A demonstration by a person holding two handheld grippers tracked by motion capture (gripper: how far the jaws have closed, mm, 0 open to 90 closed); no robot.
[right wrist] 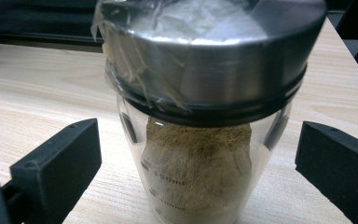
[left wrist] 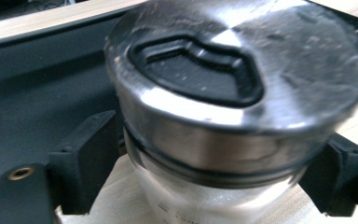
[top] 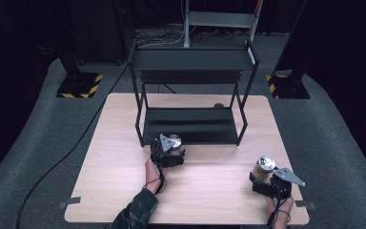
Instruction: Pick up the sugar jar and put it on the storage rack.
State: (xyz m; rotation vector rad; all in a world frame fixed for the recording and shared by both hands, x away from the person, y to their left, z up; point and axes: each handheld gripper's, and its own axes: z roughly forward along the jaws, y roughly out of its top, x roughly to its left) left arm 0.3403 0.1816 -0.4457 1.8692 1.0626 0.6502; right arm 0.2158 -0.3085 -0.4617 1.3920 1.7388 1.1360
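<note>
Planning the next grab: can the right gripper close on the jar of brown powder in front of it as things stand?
Probably yes. The right gripper has its jaws open on either side of the powder jar, with bare gaps and only table around; nothing blocks the pads from closing on the glass.

Probably a lab: dark curtains [top: 24, 33], hazard-striped stand bases [top: 80, 86].

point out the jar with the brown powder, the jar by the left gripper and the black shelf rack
jar with brown powder [right wrist: 200, 163], right gripper view, on the powder behind the glass
jar by the left gripper [left wrist: 233, 70], left gripper view, on its metal lid
black shelf rack [top: 190, 125], high view, on its lower shelf
</note>
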